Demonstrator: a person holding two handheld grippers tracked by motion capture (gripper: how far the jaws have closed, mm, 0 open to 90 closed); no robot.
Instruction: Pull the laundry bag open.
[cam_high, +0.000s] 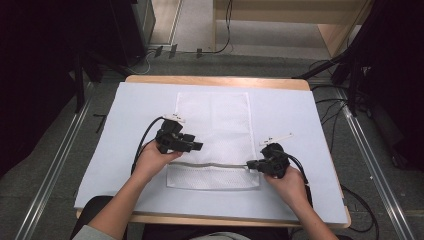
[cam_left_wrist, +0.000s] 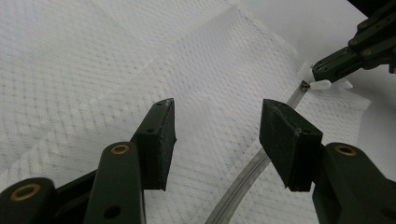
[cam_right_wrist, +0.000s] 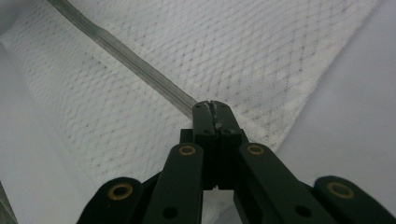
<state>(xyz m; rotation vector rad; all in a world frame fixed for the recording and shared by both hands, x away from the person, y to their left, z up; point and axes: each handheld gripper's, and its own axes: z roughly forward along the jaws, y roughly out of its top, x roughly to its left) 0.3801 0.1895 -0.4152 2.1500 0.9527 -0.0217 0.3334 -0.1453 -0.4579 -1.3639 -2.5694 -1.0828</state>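
Observation:
A white mesh bag (cam_high: 212, 125) lies flat in the middle of the table, with a grey zipper (cam_high: 210, 165) running across near its front end. My left gripper (cam_high: 197, 146) hovers over the bag's left part, just above the zipper, jaws open and nothing between them (cam_left_wrist: 217, 116). The zipper (cam_left_wrist: 247, 177) passes under its right jaw. My right gripper (cam_high: 250, 164) sits at the zipper's right end, shut on the small white zipper pull (cam_left_wrist: 322, 85). In the right gripper view the closed jaws (cam_right_wrist: 212, 107) meet the zipper (cam_right_wrist: 126, 58) on the mesh (cam_right_wrist: 210, 42).
A pale cover (cam_high: 300, 115) spreads over the wooden table (cam_high: 215, 80). Black cables trail from both grippers. Dark stands and floor rails (cam_high: 50, 175) flank the table, and more cables lie on the floor at the right (cam_high: 330, 110).

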